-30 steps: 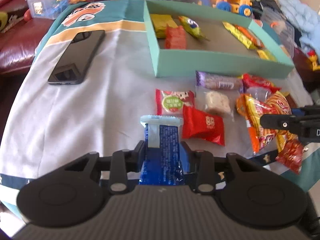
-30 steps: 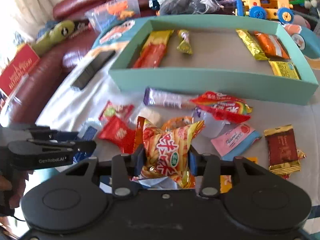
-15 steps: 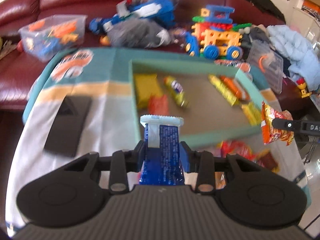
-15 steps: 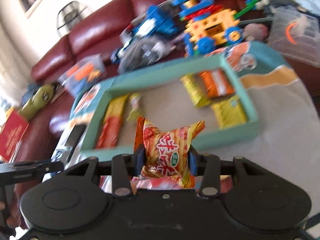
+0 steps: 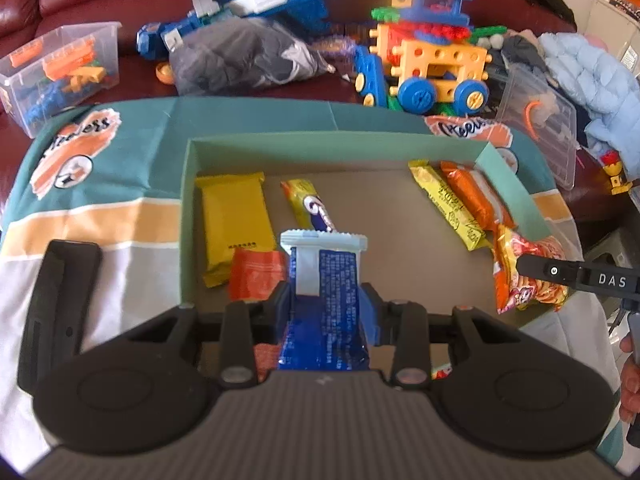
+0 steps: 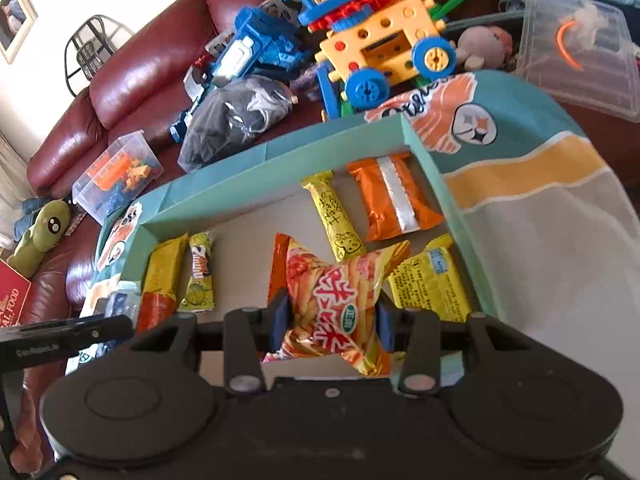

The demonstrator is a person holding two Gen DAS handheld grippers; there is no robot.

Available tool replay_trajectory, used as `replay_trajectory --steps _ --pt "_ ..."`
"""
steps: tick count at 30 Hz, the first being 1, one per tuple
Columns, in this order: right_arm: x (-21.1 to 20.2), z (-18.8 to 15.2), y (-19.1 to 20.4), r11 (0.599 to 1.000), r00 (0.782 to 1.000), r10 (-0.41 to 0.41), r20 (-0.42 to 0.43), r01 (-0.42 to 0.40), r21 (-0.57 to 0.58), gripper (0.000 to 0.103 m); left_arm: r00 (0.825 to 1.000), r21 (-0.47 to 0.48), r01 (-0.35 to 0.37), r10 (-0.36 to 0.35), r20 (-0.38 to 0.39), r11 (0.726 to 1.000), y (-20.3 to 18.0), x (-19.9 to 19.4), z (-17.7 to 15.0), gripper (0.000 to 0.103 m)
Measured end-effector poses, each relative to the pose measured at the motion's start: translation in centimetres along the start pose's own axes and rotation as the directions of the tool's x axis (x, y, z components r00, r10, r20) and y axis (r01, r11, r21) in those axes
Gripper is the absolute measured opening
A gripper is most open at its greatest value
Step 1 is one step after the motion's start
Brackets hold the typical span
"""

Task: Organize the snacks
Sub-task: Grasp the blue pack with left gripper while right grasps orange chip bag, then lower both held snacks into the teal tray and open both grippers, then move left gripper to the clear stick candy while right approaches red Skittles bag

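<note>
Left gripper (image 5: 325, 300) fingers pinching blue wafer packet (image 5: 323, 312), lower centre, over teal box (image 5: 185, 216). Right gripper (image 6: 329, 320) fingers squeezing puffy orange chip bag (image 6: 332, 300), centre. Possible burst bag, or landing atop packed snacks.

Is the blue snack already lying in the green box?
No, the blue snack is clamped between the fingers of the left gripper, held up over the green box, not lying on its floor.
</note>
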State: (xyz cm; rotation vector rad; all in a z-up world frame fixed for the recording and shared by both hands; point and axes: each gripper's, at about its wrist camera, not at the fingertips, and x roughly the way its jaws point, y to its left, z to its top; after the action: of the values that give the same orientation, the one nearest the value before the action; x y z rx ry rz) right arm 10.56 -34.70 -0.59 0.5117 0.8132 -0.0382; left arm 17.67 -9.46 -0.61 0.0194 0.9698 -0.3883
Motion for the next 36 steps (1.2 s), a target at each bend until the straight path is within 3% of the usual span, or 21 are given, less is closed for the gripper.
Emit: replay_trajectory --steps 5,6,7,8,9,10,12,17,25,36 --pt "1.1 0.0 -0.2 1.0 1.0 0.015 -0.024 -0.015 0.001 0.042 1.0 0.013 -0.017 0.017 -0.014 1.0 -0.3 1.5 -0.2 0.036" --pt "1.3 0.0 -0.2 1.0 0.999 0.021 -0.026 -0.021 -0.005 0.045 1.0 0.016 -0.028 0.028 -0.007 0.999 -0.4 1.5 -0.3 0.043" --pt "1.1 0.0 -0.1 1.0 0.999 0.026 -0.027 -0.026 -0.011 0.047 0.999 0.019 -0.04 0.04 0.0 0.999 -0.5 1.4 -0.3 0.064" --pt "1.2 0.0 0.0 1.0 0.999 0.018 -0.029 -0.018 -0.014 0.054 0.999 0.02 -0.051 0.051 0.01 0.998 -0.6 1.3 -0.4 0.077" --pt "1.0 0.0 0.0 1.0 1.0 0.015 -0.028 -0.015 -0.012 0.069 0.998 0.022 -0.063 0.063 0.026 0.998 -0.7 1.0 -0.4 0.093" --pt "0.8 -0.1 0.0 1.0 1.0 0.016 -0.019 -0.017 -0.011 0.076 0.997 0.026 -0.072 0.071 0.041 0.997 -0.8 0.7 -0.4 0.096" --pt "0.2 -0.1 0.1 1.0 1.0 0.011 0.009 -0.011 -0.012 0.089 0.996 0.031 -0.076 0.074 0.047 0.997 -0.9 0.3 -0.5 0.099" --pt "-1.6 -0.3 0.2 1.0 0.999 0.007 0.048 -0.006 -0.014 0.103 0.996 0.015 -0.071 0.071 0.05 0.997 -0.8 -1.1 -1.0 0.103" --pt "-4.4 -1.6 -0.3 1.0 0.998 0.0 0.066 -0.001 0.016 0.103 0.996 0.011 -0.074 0.074 0.055 0.997 -0.7 -3.7 -3.0 0.103" --pt "-5.7 -5.0 -0.2 0.999 1.0 -0.004 0.027 0.003 0.032 0.103 0.995 0.05 -0.094 0.095 -0.011 0.994 0.0 -4.5 -8.1 0.103"
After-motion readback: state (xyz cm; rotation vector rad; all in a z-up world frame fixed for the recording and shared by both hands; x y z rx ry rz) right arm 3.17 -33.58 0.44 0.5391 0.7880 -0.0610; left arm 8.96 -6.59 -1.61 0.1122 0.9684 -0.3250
